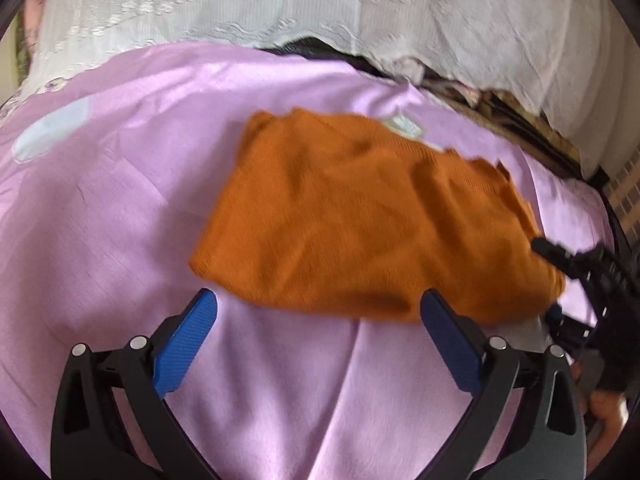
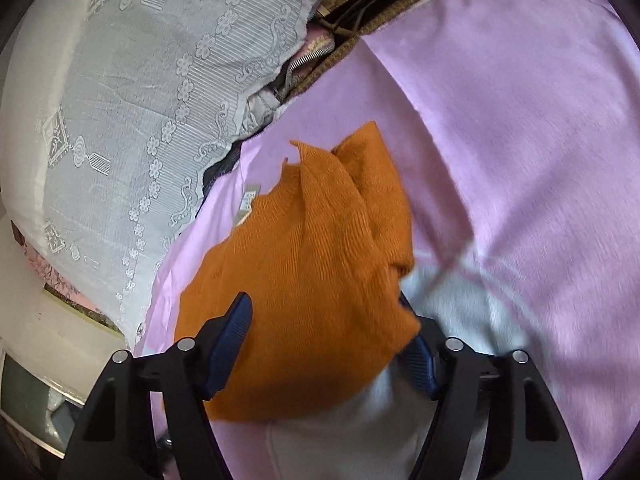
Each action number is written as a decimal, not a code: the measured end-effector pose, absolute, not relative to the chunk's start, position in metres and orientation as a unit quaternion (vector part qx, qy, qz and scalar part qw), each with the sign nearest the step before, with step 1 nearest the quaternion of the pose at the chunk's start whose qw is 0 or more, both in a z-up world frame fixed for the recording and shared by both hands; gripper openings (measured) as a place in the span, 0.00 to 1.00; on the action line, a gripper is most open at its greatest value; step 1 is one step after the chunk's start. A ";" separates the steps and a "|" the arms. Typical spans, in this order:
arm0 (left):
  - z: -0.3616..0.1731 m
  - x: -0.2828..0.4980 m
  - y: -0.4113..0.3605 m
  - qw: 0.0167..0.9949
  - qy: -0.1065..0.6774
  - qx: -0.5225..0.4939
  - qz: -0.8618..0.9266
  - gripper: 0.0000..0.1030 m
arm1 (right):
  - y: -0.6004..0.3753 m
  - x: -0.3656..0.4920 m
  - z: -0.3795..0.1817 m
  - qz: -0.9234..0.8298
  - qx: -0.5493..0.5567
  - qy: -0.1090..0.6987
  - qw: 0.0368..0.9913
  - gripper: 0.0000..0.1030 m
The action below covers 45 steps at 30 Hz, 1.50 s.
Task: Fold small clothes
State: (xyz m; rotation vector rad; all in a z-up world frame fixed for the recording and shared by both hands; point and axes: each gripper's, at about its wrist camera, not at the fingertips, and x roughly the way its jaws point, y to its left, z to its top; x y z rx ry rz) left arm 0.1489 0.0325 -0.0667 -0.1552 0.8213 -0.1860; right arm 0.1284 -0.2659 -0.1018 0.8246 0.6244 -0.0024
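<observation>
An orange knit garment (image 1: pixel 360 220) lies folded on the pink sheet (image 1: pixel 120 200). My left gripper (image 1: pixel 320 316) is open, its blue pads just short of the garment's near edge, touching nothing. The right gripper shows at the right of the left wrist view (image 1: pixel 568 264), at the garment's right end. In the right wrist view the orange garment (image 2: pixel 304 272) lies between and over my right gripper (image 2: pixel 328 320), whose jaws stand wide apart; the right pad is partly hidden under the cloth. A small white label (image 2: pixel 248 200) shows at the garment's far edge.
White lace fabric (image 1: pixel 280 4) drapes along the far side of the pink sheet; it also shows in the right wrist view (image 2: pixel 120 120). Dark and brown items (image 1: pixel 520 120) sit in the gap behind. A pale patch (image 1: pixel 52 132) marks the sheet at left.
</observation>
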 end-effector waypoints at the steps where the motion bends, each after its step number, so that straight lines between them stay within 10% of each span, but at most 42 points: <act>1: -0.061 0.154 0.033 0.911 0.395 -0.085 -0.086 0.96 | -0.268 0.133 -0.103 -0.003 0.388 0.296 0.873 0.59; 10: -0.057 0.202 -0.024 0.918 0.395 -0.028 -0.033 0.96 | -0.295 0.146 -0.115 0.019 0.442 0.288 0.849 0.36; 20: -0.074 0.209 -0.044 0.914 0.403 0.054 0.002 0.96 | -0.287 0.150 -0.116 0.018 0.421 0.289 0.860 0.40; 27: -0.073 0.205 -0.039 0.916 0.400 0.039 -0.001 0.96 | -0.270 0.164 -0.108 0.027 0.359 0.311 0.879 0.59; 33: -0.065 0.191 -0.012 0.924 0.377 -0.042 -0.046 0.96 | -0.288 0.157 -0.117 0.030 0.406 0.304 0.861 0.35; 45: -0.058 0.174 0.039 0.929 0.358 -0.091 -0.006 0.96 | -0.295 0.156 -0.121 0.041 0.437 0.298 0.848 0.28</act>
